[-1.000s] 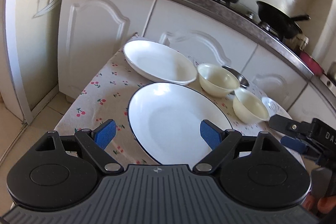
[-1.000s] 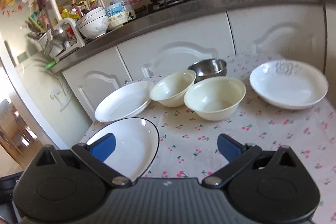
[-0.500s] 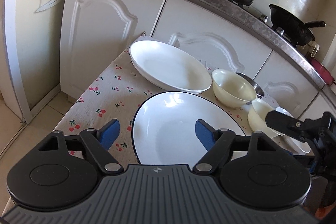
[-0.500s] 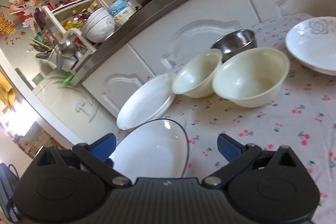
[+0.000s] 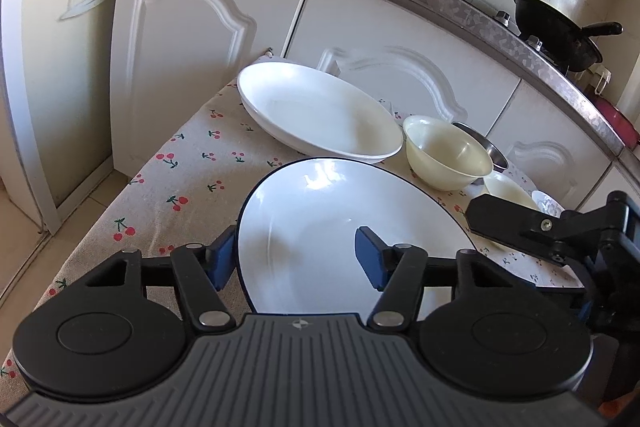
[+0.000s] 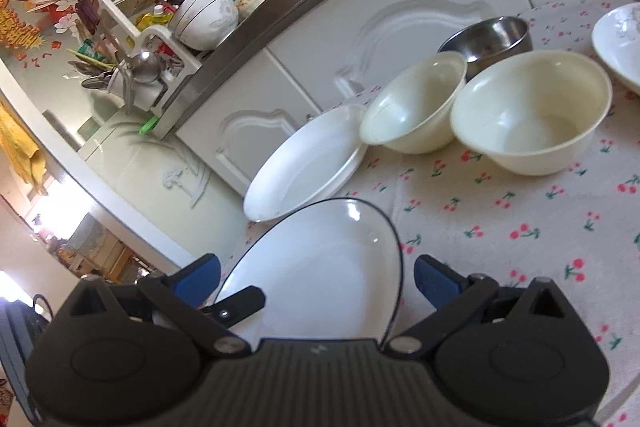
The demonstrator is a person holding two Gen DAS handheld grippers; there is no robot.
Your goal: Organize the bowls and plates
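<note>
At lower centre, the left claw (image 5: 298,254) straddles the blue-rimmed plate (image 5: 320,227), fingers spread; the right claw (image 6: 316,277) gapes wide over it.

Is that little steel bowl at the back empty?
Cannot tell. The steel bowl stands upright behind the cream bowls, its bottom dark and blurred.

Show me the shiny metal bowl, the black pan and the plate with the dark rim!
Metal bowl (image 6: 490,37): right wrist view, on its inner wall.
Black pan (image 5: 558,35): left wrist view, on its side wall.
Dark-rimmed plate (image 5: 320,223): left wrist view, on its white middle.
</note>
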